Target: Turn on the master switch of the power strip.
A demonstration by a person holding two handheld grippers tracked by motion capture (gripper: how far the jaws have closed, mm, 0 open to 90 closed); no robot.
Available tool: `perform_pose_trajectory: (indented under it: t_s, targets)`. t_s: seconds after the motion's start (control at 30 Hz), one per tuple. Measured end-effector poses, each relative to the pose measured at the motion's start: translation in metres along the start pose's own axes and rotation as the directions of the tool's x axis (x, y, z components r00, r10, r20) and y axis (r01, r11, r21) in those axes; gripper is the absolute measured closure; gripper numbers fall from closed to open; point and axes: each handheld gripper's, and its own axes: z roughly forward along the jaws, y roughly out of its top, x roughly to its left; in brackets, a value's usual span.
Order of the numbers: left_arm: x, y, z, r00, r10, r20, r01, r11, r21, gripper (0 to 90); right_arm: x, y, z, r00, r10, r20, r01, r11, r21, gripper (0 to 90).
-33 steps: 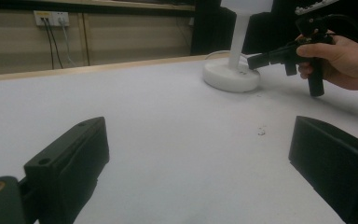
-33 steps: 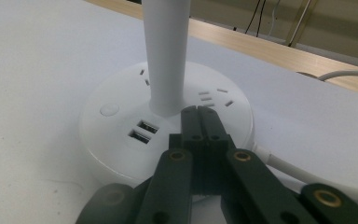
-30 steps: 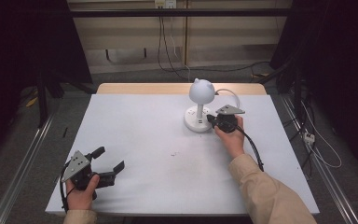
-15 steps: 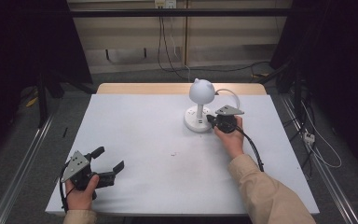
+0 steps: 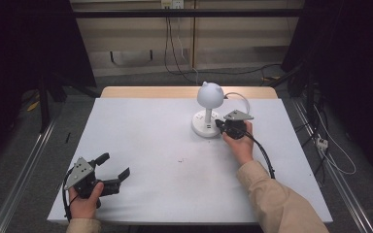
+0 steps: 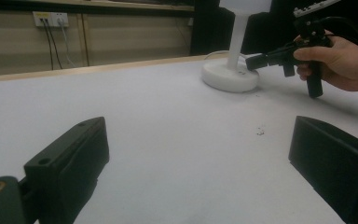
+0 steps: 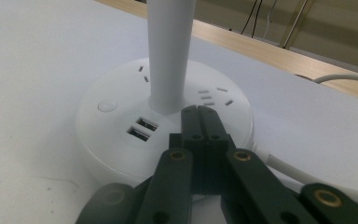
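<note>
Right gripper (image 5: 219, 124): jaws pinched fully together, nothing between them, tips resting on top of the lamp base (image 5: 205, 128), right in front of the stem (image 7: 170, 51). In the right gripper view the closed tips (image 7: 200, 116) sit just beside the stem foot, USB ports (image 7: 142, 127) just left of the tips, round button (image 7: 107, 105) further left, socket slots (image 7: 212, 96) just beyond the tips to the right. Can't tell if the tips press down or only touch

Right hand (image 5: 239, 143) wraps the pistol grip from behind, forearm in a tan sleeve (image 5: 277, 204) coming in diagonally from the near right corner. Grey three-cornered plate (image 5: 238, 115) on top, black cable (image 5: 264, 155) trailing back along the arm

Left gripper (image 5: 110, 170): jaws spread wide, empty, holding nothing, just above the table surface (image 5: 150, 145) near the front left corner, well apart from the lamp. Left hand (image 5: 83, 201) grips it from below, jaws aimed right and slightly away. In the left gripper view both pads (image 6: 70, 158) are blocky, matte black

Lamp (image 5: 209, 94): white, smooth plastic, round ball head with two small ear bumps, slim tapered stem, flat disc base with outlets. White cord (image 5: 240, 98) loops out behind the base, past the right gripper. Table covered in a matte white sheet, wood edge at the far side, small dark speck (image 5: 180, 159) between the two grippers
</note>
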Motion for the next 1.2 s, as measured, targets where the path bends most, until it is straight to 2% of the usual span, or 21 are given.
perform_pose_trajectory:
  t_s: [0.1,0.2,0.37,0.9,1.2]
  targets:
    - [-0.0002,-0.0003,0.0003,1.0000,0.003,-0.002,-0.003,1.0000,0.000,4.5,0.0007,0.0003,0.0001,1.0000,-0.007,0.006,0.007,1.0000,0.003,90.0]
    - [-0.0006,-0.0001,0.0004,1.0000,0.004,0.001,-0.004,1.0000,0.002,4.5,-0.0002,-0.0002,0.0001,0.9999,0.015,-0.001,-0.015,0.9999,0.002,90.0]
    - [-0.0006,-0.0005,0.0007,1.0000,0.000,-0.002,0.000,1.0000,0.002,4.5,-0.0001,-0.0006,0.0001,0.9999,0.016,-0.001,-0.016,0.9999,0.000,90.0]
    - [-0.0004,-0.0005,-0.0010,1.0000,-0.001,-0.002,0.001,1.0000,-0.001,4.5,0.0020,0.0002,0.0006,0.9999,-0.012,0.011,0.012,0.9999,0.012,90.0]
    - [-0.0021,-0.0002,-0.0009,1.0000,0.004,0.001,-0.004,1.0000,-0.002,4.6,0.0017,-0.0002,0.0006,1.0000,0.002,0.010,-0.002,0.9999,0.011,90.0]
